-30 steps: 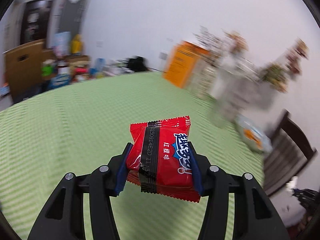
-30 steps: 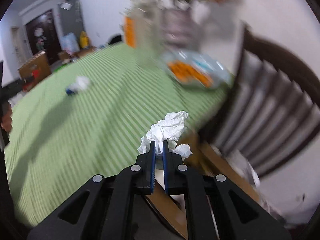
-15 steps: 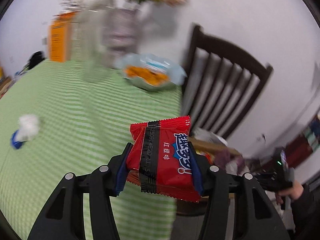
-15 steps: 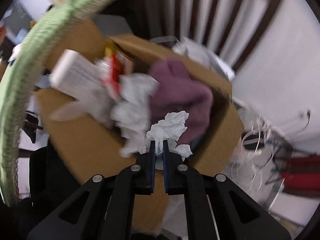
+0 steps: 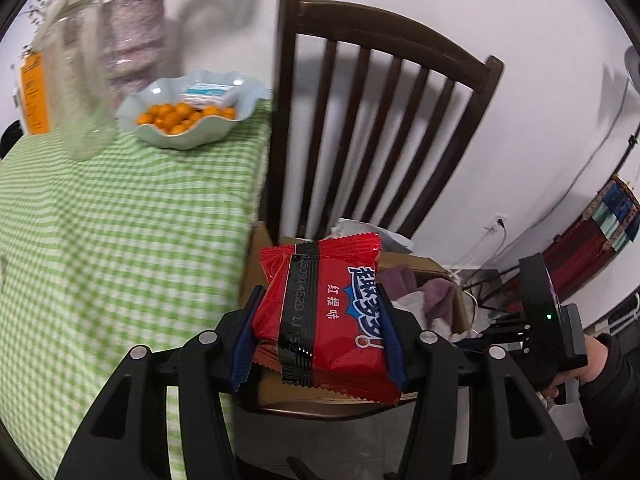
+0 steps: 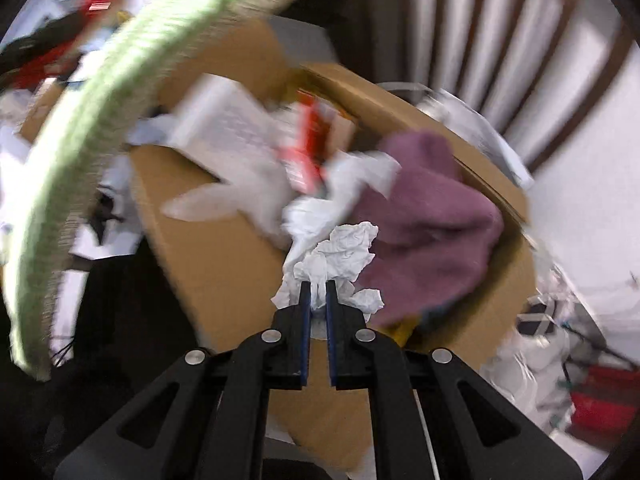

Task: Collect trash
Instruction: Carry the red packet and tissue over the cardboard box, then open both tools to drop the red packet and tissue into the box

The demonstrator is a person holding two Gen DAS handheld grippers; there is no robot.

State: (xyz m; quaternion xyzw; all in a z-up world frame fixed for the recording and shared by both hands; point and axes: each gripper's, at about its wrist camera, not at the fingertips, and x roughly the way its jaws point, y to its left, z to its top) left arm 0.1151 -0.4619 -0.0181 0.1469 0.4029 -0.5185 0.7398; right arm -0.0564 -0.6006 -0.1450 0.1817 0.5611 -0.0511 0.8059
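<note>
Our left gripper (image 5: 320, 320) clamps a shiny red foil snack packet (image 5: 326, 312) between its blue pads, held above the open brown cardboard box (image 5: 436, 270) on the dark wooden chair (image 5: 384, 120). Our right gripper (image 6: 315, 286), nearly closed, pinches a crumpled white tissue (image 6: 340, 256) over the box's purple cloth (image 6: 428, 232) and paper scraps. Beyond lies the green checked tablecloth (image 5: 120, 220).

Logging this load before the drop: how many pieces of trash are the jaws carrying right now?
2: a red snack packet in the left gripper, and a crumpled white tissue in the right gripper, over the cardboard box.
</note>
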